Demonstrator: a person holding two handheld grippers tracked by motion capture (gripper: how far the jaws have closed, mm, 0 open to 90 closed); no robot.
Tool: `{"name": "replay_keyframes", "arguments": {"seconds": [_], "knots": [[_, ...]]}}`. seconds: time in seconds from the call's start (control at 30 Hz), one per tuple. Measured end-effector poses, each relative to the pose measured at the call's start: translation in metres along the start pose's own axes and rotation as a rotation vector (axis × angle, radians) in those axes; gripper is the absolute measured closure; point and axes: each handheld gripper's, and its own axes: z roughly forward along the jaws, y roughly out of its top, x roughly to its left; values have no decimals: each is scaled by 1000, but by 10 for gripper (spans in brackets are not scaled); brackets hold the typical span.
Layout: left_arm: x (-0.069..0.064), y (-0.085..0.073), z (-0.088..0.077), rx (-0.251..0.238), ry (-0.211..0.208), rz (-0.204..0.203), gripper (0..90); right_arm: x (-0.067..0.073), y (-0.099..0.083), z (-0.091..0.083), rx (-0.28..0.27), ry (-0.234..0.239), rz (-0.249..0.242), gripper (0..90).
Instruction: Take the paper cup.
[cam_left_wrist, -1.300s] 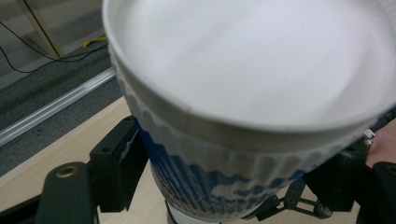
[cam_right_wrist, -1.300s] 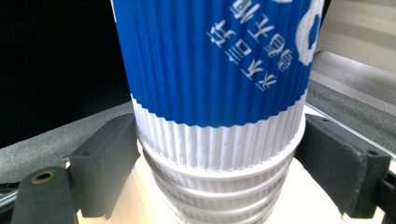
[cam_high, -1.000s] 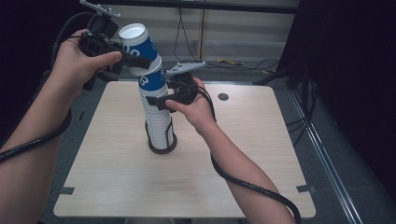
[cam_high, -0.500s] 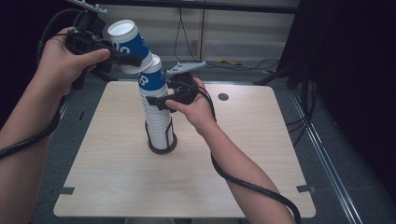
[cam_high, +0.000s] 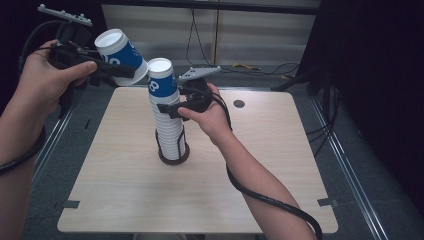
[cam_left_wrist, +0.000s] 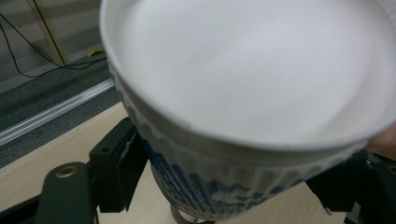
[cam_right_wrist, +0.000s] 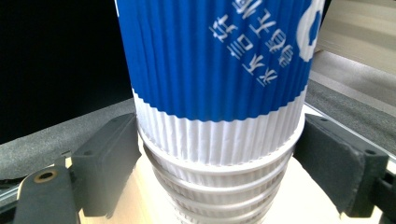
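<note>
Left gripper (cam_high: 107, 67) clamps a single cup (cam_high: 120, 56), tilted, clear of the stack (cam_high: 167, 125). Right gripper (cam_high: 167, 107) pinches the stack between its pads. Risk: stack tips in its holder (cam_high: 173, 155) if right grip loosens; ribbed cup may crush under left squeeze.

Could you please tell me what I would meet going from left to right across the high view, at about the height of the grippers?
Left gripper → blue and white cup held tilted in its jaws → stack of cups in the black holder → right gripper and the hand behind it → small dark disc on the table.
</note>
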Motion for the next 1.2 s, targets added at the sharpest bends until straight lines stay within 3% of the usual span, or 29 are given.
{"name": "replay_keyframes", "arguments": {"seconds": [0.53,1.03,1.2], "knots": [[11,-31,-5,16,14,-14,229,-2,-2,-1,-5,10,0,147],[18,-63,7,50,26,-30,228,-5,-7,-10,11,9,-23,139],[20,-76,12,59,27,-42,228,-8,-16,-18,18,17,-23,139]]}}
